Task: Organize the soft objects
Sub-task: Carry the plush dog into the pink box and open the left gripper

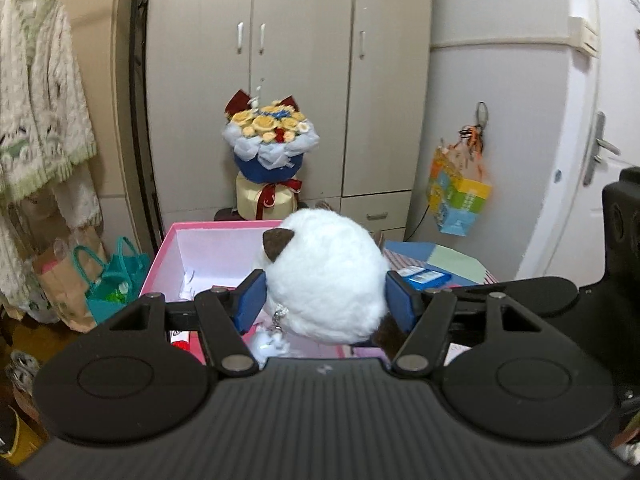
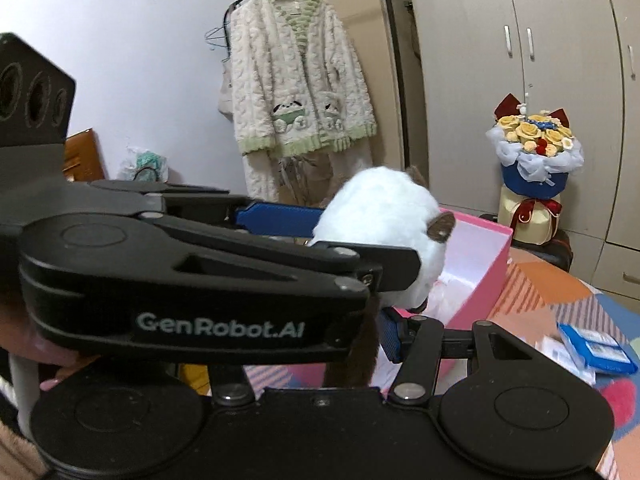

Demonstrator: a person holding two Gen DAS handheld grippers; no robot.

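Note:
A white plush cat (image 1: 328,280) with brown ears hangs over an open pink box (image 1: 224,226). My left gripper (image 1: 326,292) is shut on its round head, with a blue pad pressed into the fur on each side. In the right wrist view the same plush cat (image 2: 380,208) is above the pink box (image 2: 484,272), and the left gripper (image 2: 368,240) crosses in front. My right gripper (image 2: 340,344) sits just below, closed on the toy's lower body, where brown fur hangs. Its right pad (image 2: 390,336) shows; the left one is hidden.
A flower bouquet (image 1: 270,140) stands behind the box, before a wardrobe (image 1: 304,40). A fleece jacket (image 2: 300,80) hangs at the left. A blue packet (image 2: 592,346) lies on the patterned bedspread (image 2: 540,292). Teal bags (image 1: 112,280) are on the floor at the left, and a door (image 1: 580,120) is at the right.

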